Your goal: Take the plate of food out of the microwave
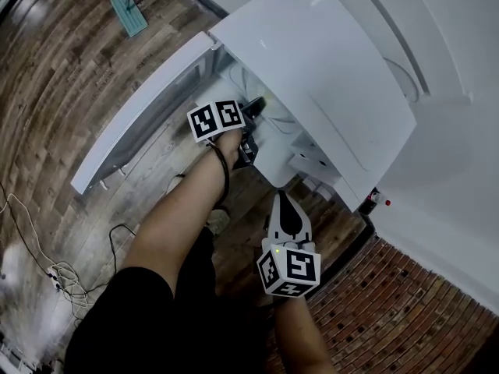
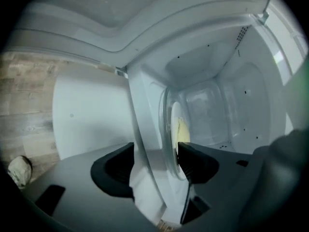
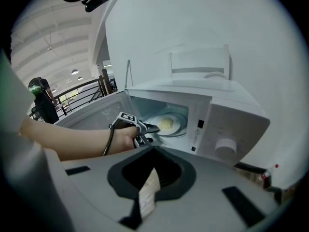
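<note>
The white microwave (image 1: 327, 61) stands with its door (image 1: 140, 115) swung open to the left. Inside it lies a clear plate (image 3: 166, 124) with yellow food (image 2: 182, 129) on it. My left gripper (image 2: 154, 166) reaches into the opening with its jaws open. They straddle the microwave's front sill and the plate's near rim (image 2: 169, 129). The right-hand jaw lies close beside that rim and the other stands well apart. In the head view the left gripper (image 1: 251, 123) is at the oven's mouth. My right gripper (image 1: 284, 205) hangs back below it, shut and empty.
The control panel with a round knob (image 3: 226, 149) is right of the opening. The open door blocks the left side. A cable tangle (image 1: 47, 267) lies on the wooden floor at left, and brick paving (image 1: 405, 310) at lower right. A person (image 3: 43, 105) stands far off.
</note>
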`<state>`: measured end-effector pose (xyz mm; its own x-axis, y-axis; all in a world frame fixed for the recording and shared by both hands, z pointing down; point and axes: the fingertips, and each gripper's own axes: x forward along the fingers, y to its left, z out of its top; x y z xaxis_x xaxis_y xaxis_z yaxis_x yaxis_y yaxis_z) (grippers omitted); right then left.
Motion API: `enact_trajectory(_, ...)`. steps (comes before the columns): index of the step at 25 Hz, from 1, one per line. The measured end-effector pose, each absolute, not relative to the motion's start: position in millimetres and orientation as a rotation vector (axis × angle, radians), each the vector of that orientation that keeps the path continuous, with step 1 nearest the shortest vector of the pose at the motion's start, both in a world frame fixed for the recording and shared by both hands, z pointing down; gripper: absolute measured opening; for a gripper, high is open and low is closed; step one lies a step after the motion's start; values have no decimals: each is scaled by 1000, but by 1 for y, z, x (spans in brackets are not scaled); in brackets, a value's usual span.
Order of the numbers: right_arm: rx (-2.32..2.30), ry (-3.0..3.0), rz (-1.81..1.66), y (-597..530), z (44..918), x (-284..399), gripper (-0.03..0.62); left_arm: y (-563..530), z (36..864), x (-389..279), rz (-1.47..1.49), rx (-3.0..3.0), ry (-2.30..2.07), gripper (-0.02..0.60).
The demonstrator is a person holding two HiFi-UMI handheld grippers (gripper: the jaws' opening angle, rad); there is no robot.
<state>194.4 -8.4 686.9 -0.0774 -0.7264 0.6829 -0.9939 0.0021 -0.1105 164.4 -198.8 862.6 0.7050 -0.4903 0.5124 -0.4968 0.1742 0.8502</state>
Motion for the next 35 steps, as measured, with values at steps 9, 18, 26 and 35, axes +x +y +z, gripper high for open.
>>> enact_trajectory(9,1767,-1857,906,1,692,190,8,-185,836,160,-200,1451,-756,18)
enact_trajectory(18,1773,-1879,903,0,684,182,8,-154,830,137,-351,1352,-692,9)
enact_trajectory(26,1829,-1920,919,-14,676,180,8,-106,780,100,-325,1353,-701,9)
enact_trajectory(35,1907,-1926,881,-23,617,184,8,-63,676,69,-364,1251,-710,9)
